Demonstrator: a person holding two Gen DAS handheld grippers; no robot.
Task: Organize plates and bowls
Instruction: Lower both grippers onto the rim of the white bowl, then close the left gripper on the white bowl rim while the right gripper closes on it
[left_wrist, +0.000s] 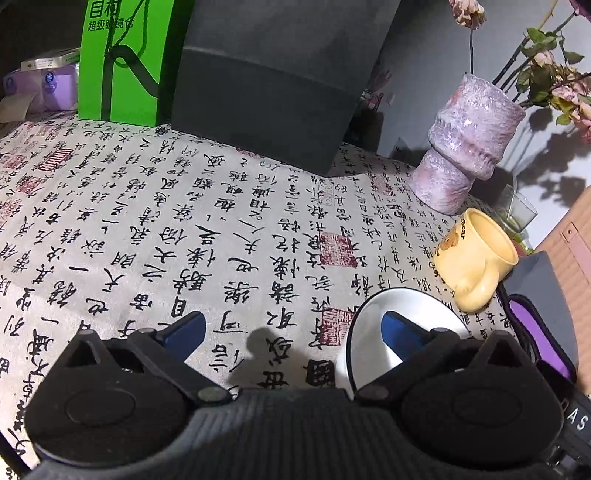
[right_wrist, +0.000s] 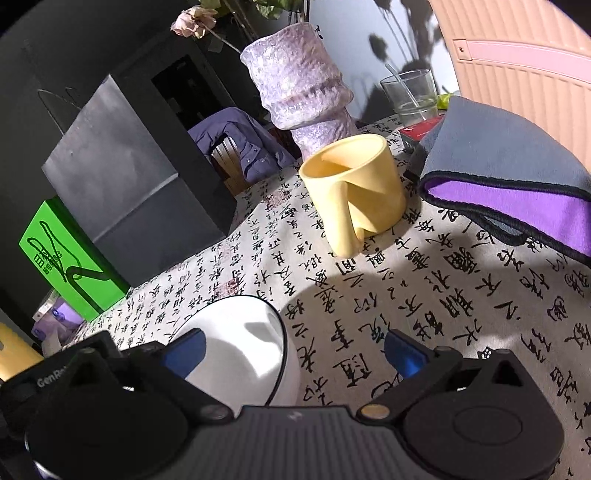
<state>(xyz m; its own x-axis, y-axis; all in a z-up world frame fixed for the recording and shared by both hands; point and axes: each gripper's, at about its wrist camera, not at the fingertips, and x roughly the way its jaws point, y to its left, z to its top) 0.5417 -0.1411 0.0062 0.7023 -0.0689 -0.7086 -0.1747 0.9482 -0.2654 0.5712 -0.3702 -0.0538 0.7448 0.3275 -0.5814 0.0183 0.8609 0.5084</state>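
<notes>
White glossy round bowl (right_wrist: 240, 347) with thin dark rim, on calligraphy-printed tablecloth (right_wrist: 424, 314). Pale yellow handled mug (right_wrist: 354, 188) just behind bowl. Left gripper (left_wrist: 291, 332) and right gripper (right_wrist: 291, 354) both spread wide, holding nothing.

my left camera: green box (left_wrist: 125, 62) at back of table, white chinese print "目初" partly cut off, smaller line "超级眼镜…" beneath. yellow mug (left_wrist: 476, 258) shows brown letters "bear" near rim above small bear drawing. tablecloth (left_wrist: 184, 229) covered in black brush calligraphy with red seal stamps, upside down to me, too cursive for me to read. white letters "a s" on black device at right edge (left_wrist: 580, 421).
my right camera: "genro…" in grey on black gripper body at left (right_wrist: 51, 380), cut off.
</notes>
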